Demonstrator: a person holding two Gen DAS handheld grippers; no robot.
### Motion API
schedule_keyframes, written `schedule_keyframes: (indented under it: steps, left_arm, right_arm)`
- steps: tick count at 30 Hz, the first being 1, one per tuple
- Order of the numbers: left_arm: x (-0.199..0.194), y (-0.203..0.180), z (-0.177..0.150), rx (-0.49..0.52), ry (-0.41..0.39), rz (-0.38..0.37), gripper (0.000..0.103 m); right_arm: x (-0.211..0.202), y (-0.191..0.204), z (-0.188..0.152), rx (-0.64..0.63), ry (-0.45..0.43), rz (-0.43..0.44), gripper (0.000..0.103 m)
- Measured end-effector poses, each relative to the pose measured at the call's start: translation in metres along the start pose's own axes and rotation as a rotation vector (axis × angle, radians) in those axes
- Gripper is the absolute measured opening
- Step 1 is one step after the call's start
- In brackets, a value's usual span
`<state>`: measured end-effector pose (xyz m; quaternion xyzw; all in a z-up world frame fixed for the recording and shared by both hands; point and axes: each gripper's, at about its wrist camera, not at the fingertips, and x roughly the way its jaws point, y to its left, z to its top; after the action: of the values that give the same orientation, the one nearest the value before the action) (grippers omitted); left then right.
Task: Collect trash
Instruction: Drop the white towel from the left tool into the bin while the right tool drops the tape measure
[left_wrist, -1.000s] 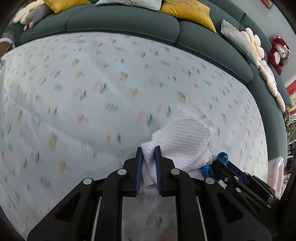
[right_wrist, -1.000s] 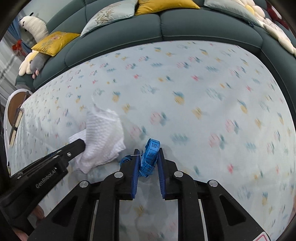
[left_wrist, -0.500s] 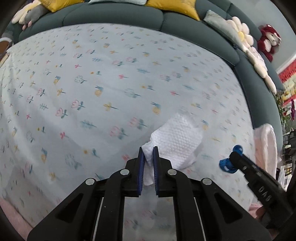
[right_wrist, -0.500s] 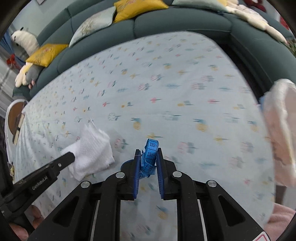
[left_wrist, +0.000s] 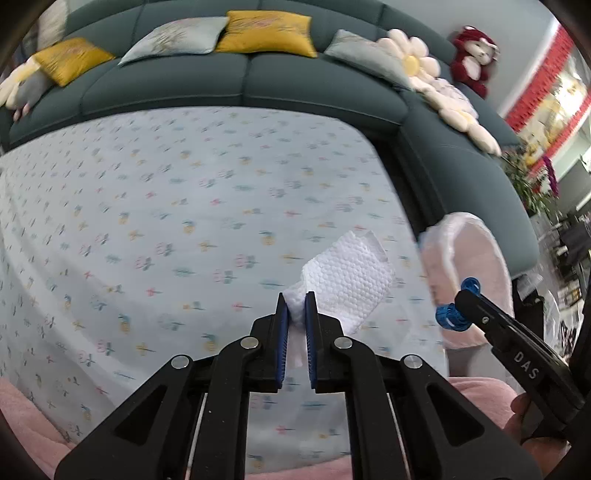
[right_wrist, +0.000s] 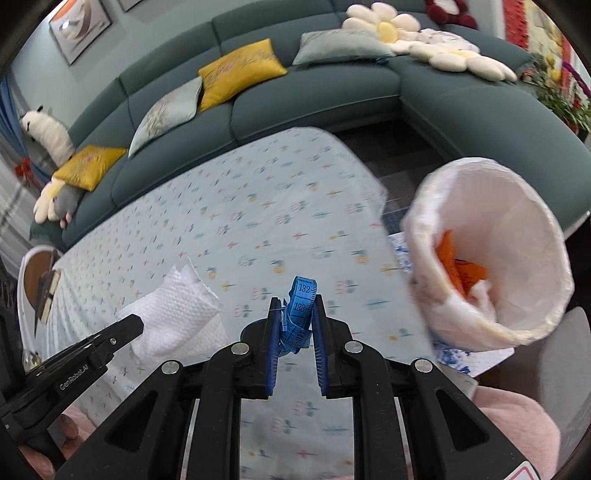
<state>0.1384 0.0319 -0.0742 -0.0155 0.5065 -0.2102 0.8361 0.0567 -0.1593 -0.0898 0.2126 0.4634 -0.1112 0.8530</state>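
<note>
My left gripper (left_wrist: 295, 301) is shut on a white embossed paper towel (left_wrist: 351, 280), which hangs above the flower-print tablecloth (left_wrist: 166, 229). My right gripper (right_wrist: 297, 299) is shut on a crumpled blue measuring tape (right_wrist: 300, 314); that gripper also shows at the right of the left wrist view, with the tape (left_wrist: 452, 314) at its tip. In the right wrist view the towel (right_wrist: 173, 317) hangs at the left, held by the left gripper (right_wrist: 136, 325). A bin lined with a white bag (right_wrist: 517, 229) stands off the table's right end, with orange and white scraps inside.
A dark teal corner sofa (right_wrist: 314, 96) with yellow and grey cushions wraps around the table's far side. Plush toys sit on its back and left end. Pink sleeves (left_wrist: 22, 417) show at the bottom edge. A small round side table (right_wrist: 37, 273) stands at the far left.
Both grippers have risen and swung to the right with their loads. The lined bin, at the edge before, now fills the right of the right wrist view.
</note>
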Motion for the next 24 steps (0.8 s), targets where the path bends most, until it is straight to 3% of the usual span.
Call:
schedule_keyframes:
  steps: [24]
  left_arm:
    - [0.015, -0.169, 0.012, 0.236, 0.002, -0.124, 0.009]
  right_arm:
    - [-0.053, -0.138, 0.021, 0.185, -0.127, -0.077, 0.015]
